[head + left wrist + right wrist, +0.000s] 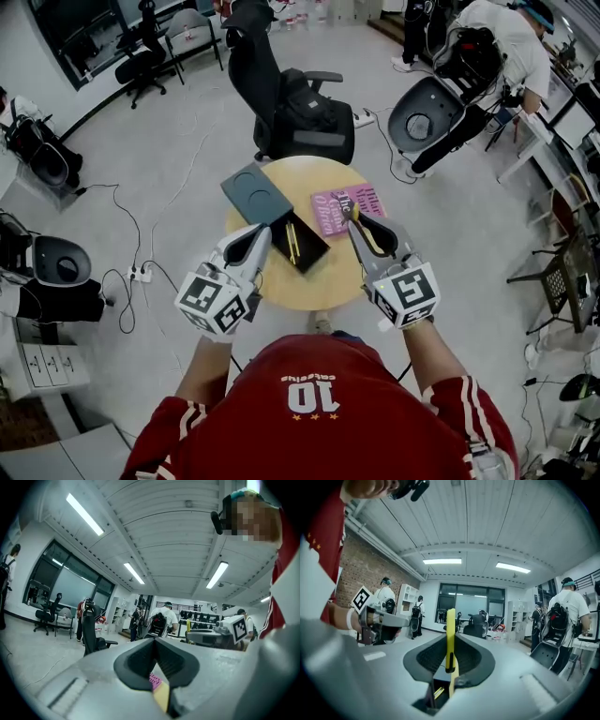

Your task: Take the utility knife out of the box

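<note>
My right gripper [354, 221] is shut on a slim yellow utility knife [367, 234] and holds it in the air over the right side of the round wooden table [337, 279]. In the right gripper view the knife [450, 630] stands on edge between the pads, sticking out past the jaws. The open black box [298, 244] lies at the table's middle, and a thin yellow item [292, 243] rests inside it. My left gripper [261, 234] hovers at the box's near left corner, shut and empty. Its jaws [155, 645] meet in the left gripper view.
The box's dark lid [256, 194] lies at the back left of the table. A pink book [336, 208] lies at the back right. A black office chair [292, 108] stands behind the table, with more chairs, cables and people around the room.
</note>
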A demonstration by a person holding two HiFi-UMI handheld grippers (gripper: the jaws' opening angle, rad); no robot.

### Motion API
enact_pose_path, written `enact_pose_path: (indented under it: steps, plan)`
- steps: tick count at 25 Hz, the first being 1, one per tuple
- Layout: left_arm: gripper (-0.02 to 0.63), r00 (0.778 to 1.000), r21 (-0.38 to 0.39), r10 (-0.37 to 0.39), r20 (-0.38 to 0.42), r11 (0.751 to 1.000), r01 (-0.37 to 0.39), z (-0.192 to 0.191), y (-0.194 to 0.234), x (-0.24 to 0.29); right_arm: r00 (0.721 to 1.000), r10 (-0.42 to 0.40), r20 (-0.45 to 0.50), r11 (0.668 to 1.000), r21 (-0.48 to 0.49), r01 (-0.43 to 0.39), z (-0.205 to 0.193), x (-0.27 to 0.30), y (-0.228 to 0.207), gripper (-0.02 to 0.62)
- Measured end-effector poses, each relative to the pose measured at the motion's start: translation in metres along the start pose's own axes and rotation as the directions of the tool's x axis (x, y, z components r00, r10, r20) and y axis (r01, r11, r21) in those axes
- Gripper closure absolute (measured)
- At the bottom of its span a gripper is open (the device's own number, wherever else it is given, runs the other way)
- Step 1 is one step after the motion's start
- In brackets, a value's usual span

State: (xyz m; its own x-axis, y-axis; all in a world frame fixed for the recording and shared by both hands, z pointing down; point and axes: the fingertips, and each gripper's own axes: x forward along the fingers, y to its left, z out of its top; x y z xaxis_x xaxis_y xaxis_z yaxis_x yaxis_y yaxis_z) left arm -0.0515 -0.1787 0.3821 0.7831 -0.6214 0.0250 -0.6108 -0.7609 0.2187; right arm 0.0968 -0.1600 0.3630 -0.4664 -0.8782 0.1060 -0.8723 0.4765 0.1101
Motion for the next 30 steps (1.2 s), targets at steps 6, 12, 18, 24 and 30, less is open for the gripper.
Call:
enact_pose_path:
  steps: [6, 12, 18, 24, 30]
  plan:
    - [0.604, 1.000, 0.017, 0.027, -0.007, 0.999, -0.027, -0.001, -0.001, 0.005, 0.998, -0.018, 0.054, 1.000, 0.024, 0.017, 0.015, -0.014, -0.005, 0.549]
    - [0.604, 0.998, 0.045, 0.058, -0.015, 0.997, -0.058, -0.004, -0.004, 0.010, 0.999, -0.012, 0.039, 0.999, 0.040, 0.010, 0.007, -0.020, -0.007, 0.549]
    - [0.604, 0.994, 0.042, 0.100, -0.039, 0.994, -0.099, -0.020, 0.001, 0.017, 0.999, 0.015, 0.040, 0.999, 0.048, -0.017, -0.001, -0.017, -0.012, 0.549]
    - [0.569, 0.989, 0.035, 0.135, -0.067, 0.990, -0.133, -0.031, 0.012, 0.026, 0.998, 0.043, 0.049, 0.997, 0.060, -0.046, -0.002, -0.006, -0.018, 0.549]
    - [0.517, 0.979, 0.034, 0.166, -0.117, 0.986, -0.163, -0.054, 0.023, 0.038, 0.997, 0.072, 0.037, 0.995, 0.069, -0.074, -0.011, 0.002, -0.022, 0.549]
